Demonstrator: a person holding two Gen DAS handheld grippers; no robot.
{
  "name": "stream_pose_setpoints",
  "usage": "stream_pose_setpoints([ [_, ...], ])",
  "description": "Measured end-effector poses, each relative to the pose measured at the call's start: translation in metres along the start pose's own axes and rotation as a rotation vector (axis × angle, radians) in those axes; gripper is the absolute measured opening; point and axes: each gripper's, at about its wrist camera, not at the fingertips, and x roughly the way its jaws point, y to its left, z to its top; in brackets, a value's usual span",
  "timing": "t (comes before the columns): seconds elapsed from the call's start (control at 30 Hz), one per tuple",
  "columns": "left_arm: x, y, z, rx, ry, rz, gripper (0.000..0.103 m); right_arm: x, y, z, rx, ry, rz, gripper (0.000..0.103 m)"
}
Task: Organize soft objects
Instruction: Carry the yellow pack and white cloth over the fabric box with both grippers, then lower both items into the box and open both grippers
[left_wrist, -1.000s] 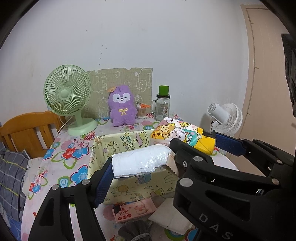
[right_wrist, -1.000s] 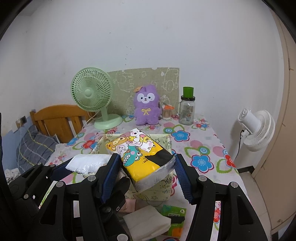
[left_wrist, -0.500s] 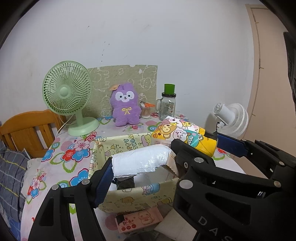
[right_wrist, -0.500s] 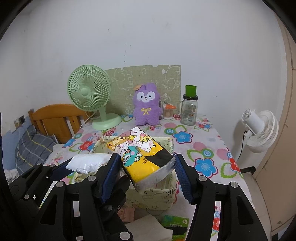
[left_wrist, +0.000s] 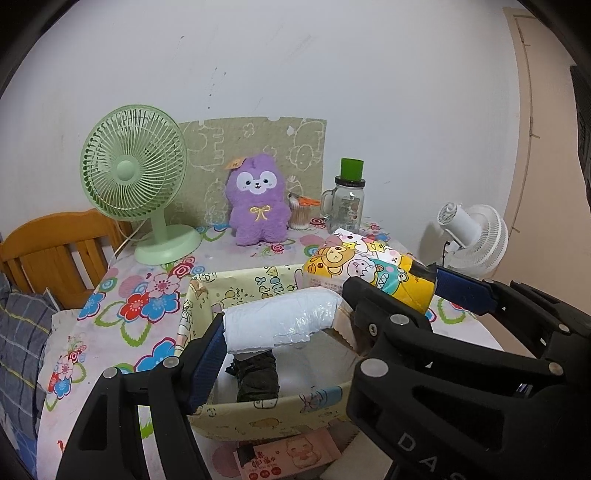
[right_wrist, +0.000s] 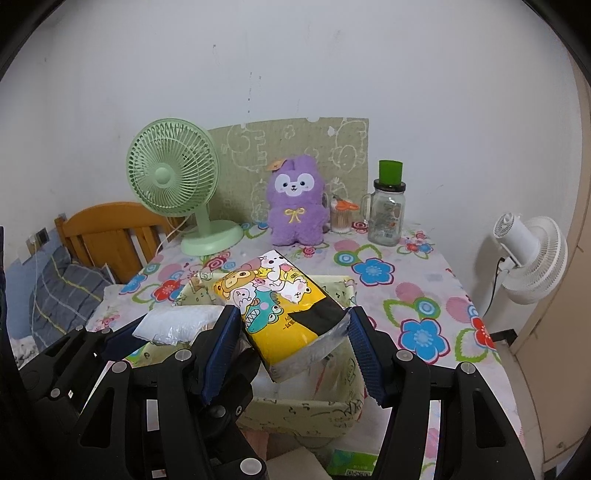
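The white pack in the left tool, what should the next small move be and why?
Probably lower it a little, then open. The left tool grips the white pack just above the open fabric bin, where a dark item already lies.

Home bedroom, wooden headboard (right_wrist: 110, 236), plush toy (right_wrist: 297, 201), floral tablecloth (right_wrist: 417, 295)

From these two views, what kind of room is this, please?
Probably a bedroom at home: a wooden bed headboard with striped bedding, a table under a flowered tablecloth, and a purple plush toy.
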Motion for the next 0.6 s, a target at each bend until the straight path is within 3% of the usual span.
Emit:
stream_pose_setpoints([
  [0.6, 0.034, 0.017, 0.0, -0.04, 0.046, 0.001, 0.077, 0.041, 0.004, 0.007, -0.02, 0.041, 0.02, 0.064],
])
